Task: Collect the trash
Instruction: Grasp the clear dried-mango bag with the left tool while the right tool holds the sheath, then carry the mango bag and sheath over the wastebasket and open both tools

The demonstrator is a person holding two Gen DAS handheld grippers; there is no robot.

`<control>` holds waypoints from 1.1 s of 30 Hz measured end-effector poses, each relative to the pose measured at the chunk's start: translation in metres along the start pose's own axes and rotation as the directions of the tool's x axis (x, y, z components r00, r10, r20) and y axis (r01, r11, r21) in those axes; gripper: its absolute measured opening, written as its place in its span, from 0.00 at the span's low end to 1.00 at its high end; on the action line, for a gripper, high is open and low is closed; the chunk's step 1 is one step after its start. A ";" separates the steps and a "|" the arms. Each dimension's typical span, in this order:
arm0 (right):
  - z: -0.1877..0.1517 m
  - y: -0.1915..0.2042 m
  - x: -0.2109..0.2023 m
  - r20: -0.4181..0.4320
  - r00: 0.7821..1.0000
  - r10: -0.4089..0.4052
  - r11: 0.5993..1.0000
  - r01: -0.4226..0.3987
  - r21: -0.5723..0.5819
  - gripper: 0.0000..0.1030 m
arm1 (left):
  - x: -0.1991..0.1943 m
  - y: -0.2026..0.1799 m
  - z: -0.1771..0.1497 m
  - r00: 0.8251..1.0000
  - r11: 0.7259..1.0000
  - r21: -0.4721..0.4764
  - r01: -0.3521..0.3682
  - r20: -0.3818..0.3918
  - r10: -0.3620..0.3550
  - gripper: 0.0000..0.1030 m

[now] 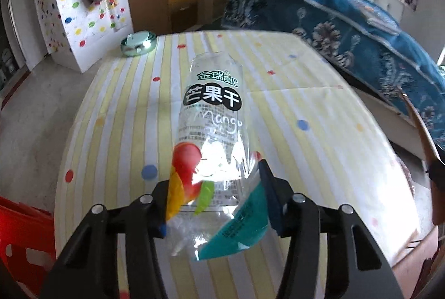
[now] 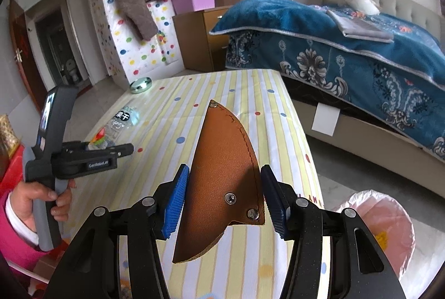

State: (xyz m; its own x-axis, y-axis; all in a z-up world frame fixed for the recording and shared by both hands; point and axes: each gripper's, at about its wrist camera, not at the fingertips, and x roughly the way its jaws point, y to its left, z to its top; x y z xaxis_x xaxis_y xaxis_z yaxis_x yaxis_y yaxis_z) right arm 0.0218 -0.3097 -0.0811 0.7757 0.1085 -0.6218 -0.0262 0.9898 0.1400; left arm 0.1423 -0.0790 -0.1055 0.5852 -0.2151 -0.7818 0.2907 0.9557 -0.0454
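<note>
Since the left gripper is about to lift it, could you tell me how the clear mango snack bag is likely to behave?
The mango snack bag looks like thin, crinkled clear film, so it will probably flop and sag beyond the fingers. It appears empty and flat, so likely very light. Its glossy surface may slip.

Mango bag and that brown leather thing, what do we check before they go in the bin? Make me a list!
1. Left fingers pinching the mango bag: ok, it crumples between them.
2. Right fingers gripping the leather sheath: ok.
3. Pink-lined bin open and uncovered: ok, it is beside the table.
4. Bag lifted off the table: cannot tell.
5. Sheath empty inside: cannot tell.
</note>
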 end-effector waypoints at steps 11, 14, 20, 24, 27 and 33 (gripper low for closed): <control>-0.016 -0.013 -0.043 0.053 0.996 -0.078 0.996 0.076 0.041 0.51 | -0.068 -0.077 -0.013 0.977 0.979 0.169 0.115 0.157 -0.142 0.50; -0.022 -0.027 -0.056 0.052 0.990 -0.128 0.989 0.123 0.077 0.52 | -0.070 -0.106 -0.016 0.969 0.962 0.227 0.149 0.159 -0.188 0.50; -0.037 -0.057 -0.080 0.048 0.976 -0.213 0.969 0.204 0.138 0.52 | -0.060 -0.166 -0.022 0.952 0.920 0.312 0.237 0.116 -0.284 0.50; -0.051 -0.084 -0.092 0.035 0.963 -0.265 0.948 0.254 0.189 0.52 | -0.054 -0.208 -0.030 0.936 0.880 0.376 0.291 0.079 -0.344 0.52; -0.061 -0.106 -0.099 0.019 0.952 -0.304 0.927 0.292 0.234 0.52 | -0.046 -0.240 -0.034 0.923 0.845 0.423 0.328 0.045 -0.382 0.53; -0.081 -0.153 -0.107 -0.018 0.938 -0.347 0.891 0.335 0.308 0.52 | -0.018 -0.296 -0.034 0.916 0.804 0.471 0.363 -0.020 -0.401 0.53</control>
State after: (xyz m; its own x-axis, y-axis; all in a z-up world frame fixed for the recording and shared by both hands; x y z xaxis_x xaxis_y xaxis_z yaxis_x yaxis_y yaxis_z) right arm -0.1086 -0.4656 -0.0985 0.7254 -0.2397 -0.6452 0.4304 0.8895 0.1534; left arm 0.0202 -0.3515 -0.0986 0.4039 -0.5762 -0.7105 0.8024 0.5962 -0.0273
